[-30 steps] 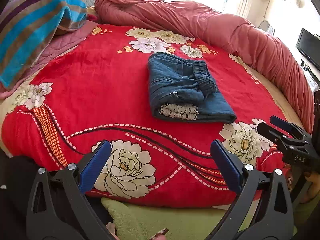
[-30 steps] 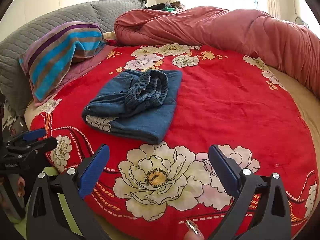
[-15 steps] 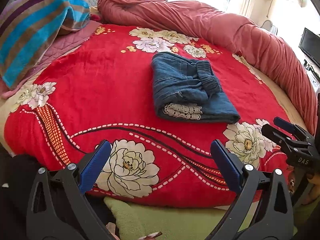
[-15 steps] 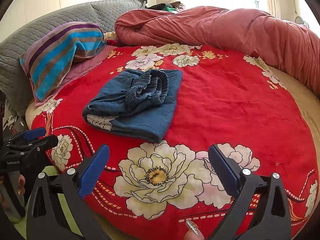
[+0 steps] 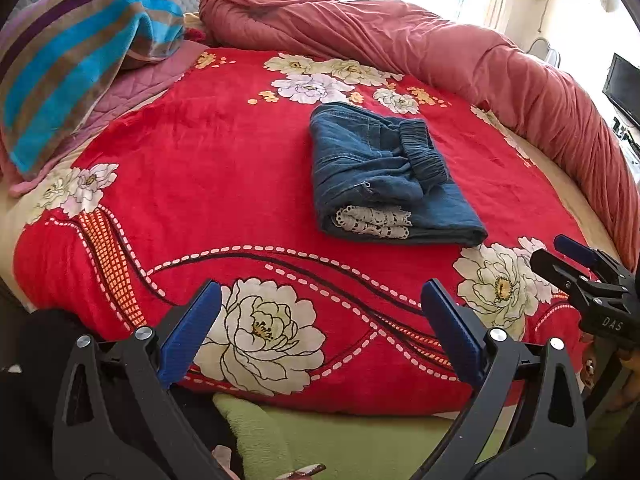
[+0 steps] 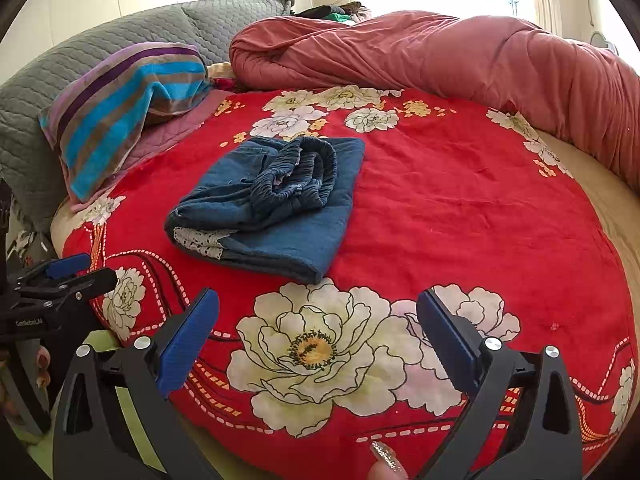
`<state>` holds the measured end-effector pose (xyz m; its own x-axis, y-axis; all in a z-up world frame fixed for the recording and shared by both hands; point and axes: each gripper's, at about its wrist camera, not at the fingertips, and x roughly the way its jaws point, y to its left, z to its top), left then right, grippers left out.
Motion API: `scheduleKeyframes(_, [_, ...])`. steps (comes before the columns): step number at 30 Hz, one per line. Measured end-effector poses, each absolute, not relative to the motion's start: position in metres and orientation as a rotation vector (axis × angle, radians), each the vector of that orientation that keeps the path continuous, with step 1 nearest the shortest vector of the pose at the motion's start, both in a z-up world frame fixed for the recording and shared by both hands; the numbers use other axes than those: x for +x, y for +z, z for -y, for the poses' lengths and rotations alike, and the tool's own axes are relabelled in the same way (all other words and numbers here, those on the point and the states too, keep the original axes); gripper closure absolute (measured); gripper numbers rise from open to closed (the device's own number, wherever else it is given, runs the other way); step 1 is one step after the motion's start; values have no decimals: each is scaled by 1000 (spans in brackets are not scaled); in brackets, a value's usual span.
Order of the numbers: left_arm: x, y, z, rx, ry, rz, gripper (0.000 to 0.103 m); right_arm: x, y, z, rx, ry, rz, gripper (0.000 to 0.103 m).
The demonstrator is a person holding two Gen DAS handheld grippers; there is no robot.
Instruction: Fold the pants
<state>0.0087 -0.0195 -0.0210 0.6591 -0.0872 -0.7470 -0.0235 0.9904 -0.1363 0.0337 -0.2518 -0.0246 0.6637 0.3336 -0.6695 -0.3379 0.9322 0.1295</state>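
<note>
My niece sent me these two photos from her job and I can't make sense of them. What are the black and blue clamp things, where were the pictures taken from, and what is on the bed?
No robot here: a person holds one set of tongs in each hand, and a camera on each looks along its two blue-padded fingers. One picture looks out from the left tongs, the other from the right tongs. Each view also catches the other tongs at its edge. Both are open and hold nothing. On the red flowered blanket lie blue pants, already folded into a bundle, with white lace trim showing. Beyond them sit a striped pillow and a rolled pink quilt.
</note>
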Motion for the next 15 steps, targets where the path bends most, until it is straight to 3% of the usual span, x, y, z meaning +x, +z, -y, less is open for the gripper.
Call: scheduleKeyframes(15, [8, -21, 18, -130, -28, -854, 10, 33, -25, 254, -4, 374, -752, 5])
